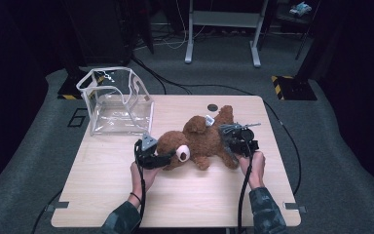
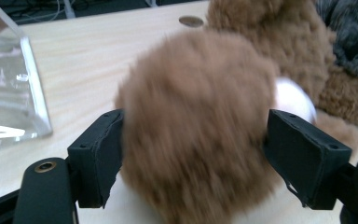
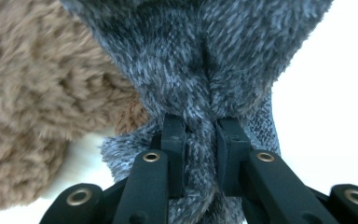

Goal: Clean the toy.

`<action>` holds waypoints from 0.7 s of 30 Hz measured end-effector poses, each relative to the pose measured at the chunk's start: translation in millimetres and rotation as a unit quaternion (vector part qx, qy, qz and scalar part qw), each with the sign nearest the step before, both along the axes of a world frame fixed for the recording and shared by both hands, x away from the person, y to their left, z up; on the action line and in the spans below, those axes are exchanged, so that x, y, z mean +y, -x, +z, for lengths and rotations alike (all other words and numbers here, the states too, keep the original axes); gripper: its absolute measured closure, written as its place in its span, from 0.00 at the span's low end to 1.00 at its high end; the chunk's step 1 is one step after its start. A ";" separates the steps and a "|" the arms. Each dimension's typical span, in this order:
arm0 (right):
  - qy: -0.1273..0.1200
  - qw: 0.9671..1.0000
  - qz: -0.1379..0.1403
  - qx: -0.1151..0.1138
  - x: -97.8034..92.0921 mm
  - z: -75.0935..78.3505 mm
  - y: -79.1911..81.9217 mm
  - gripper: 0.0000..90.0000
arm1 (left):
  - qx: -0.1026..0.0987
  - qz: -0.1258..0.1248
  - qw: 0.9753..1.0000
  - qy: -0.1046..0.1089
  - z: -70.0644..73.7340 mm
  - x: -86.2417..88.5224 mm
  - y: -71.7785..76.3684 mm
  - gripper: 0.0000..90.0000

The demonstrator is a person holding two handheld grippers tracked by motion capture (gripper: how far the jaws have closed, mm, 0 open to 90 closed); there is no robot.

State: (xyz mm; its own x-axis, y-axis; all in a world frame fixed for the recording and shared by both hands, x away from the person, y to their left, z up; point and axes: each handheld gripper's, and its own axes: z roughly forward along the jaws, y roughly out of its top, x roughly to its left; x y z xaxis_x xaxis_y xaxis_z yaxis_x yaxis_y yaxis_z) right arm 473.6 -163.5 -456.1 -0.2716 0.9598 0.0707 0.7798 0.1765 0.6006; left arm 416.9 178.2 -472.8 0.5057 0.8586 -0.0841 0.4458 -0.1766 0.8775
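Your left claw (image 1: 161, 158) sits at the head of the brown teddy bear (image 1: 199, 141), which lies on its side across the middle of the worktop (image 1: 102, 195). In the left gripper view that left claw (image 2: 193, 154) stands wide apart with the bear's furry head (image 2: 196, 126) filling the gap and brushing both pads, so it cradles the head rather than pinching it. Your right claw (image 1: 236, 141) is at the bear's far end, and in the right gripper view it (image 3: 200, 158) is nearly closed, squeezing a fold of grey fleece cloth (image 3: 205, 70) that lies against the bear's brown fur (image 3: 37, 102). A clear plastic bag (image 1: 117, 100) stands open and upright near the worktop's far left corner, well apart from the bear.
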 end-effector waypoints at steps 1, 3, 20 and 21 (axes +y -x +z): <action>-0.003 1.000 -0.001 0.000 0.1 -0.4 3.6 0.85 | 0.002 0.000 1.000 0.004 -2.1 1.4 2.2 0.24; -0.009 1.000 0.002 -0.006 -0.1 -1.6 10.3 0.85 | 0.011 -0.007 1.000 0.000 -8.4 5.1 4.8 0.24; -0.026 0.999 0.012 -0.033 -0.6 -12.1 34.3 0.85 | 0.073 -0.023 0.997 -0.009 -41.0 -2.8 -15.9 0.48; -0.030 0.999 0.013 -0.035 -0.6 -12.8 37.0 0.85 | 0.074 -0.027 0.997 -0.005 -40.8 -2.1 -15.1 0.49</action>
